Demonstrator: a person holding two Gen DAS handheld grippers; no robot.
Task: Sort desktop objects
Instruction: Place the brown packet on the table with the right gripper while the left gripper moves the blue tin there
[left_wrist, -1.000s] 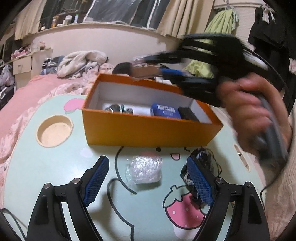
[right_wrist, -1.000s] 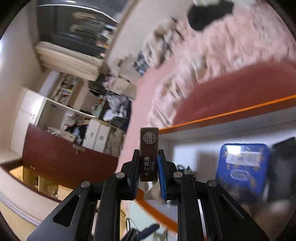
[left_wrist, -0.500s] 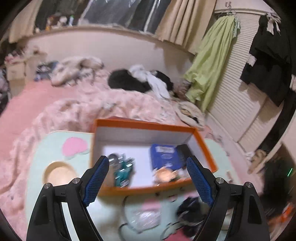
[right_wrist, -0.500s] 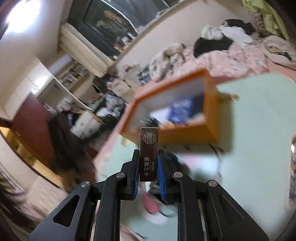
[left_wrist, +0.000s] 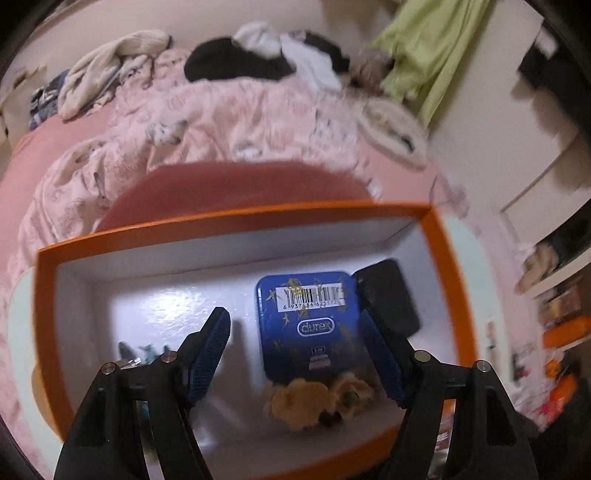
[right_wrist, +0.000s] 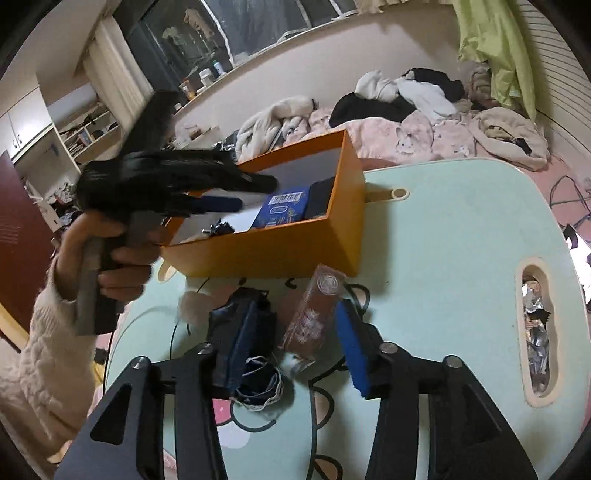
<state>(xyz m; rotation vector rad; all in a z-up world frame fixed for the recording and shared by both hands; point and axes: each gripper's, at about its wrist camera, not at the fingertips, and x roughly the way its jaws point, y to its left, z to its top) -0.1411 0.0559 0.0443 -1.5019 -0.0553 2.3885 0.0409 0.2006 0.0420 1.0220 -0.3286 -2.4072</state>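
My left gripper (left_wrist: 293, 314) hangs over the orange box (left_wrist: 236, 221), its jaws closing with nothing gripped. A blue tin (left_wrist: 306, 325) lies on the box floor below the gap, a black item (left_wrist: 388, 299) to its right and a tan fuzzy thing (left_wrist: 317, 402) nearer. In the right wrist view, a hand holds the left gripper (right_wrist: 251, 192) above the orange box (right_wrist: 277, 251). My right gripper (right_wrist: 297, 314) is low over the mint table (right_wrist: 443, 240), jaws opening. A brown pack (right_wrist: 314, 314) lies tilted between them, free of the left pad and close against the right pad.
A dark fabric bundle with lace trim (right_wrist: 255, 373) lies by the right gripper's left finger. A slot in the table (right_wrist: 535, 332) holds foil wrappers. Small metal bits (right_wrist: 218, 227) sit in the box. A pink bed (right_wrist: 424, 133) with piled clothes lies beyond the table.
The left gripper went from the table to above the box and its jaws narrowed. The right gripper swung from the box to the table and opened; the brown pack is no longer clamped.
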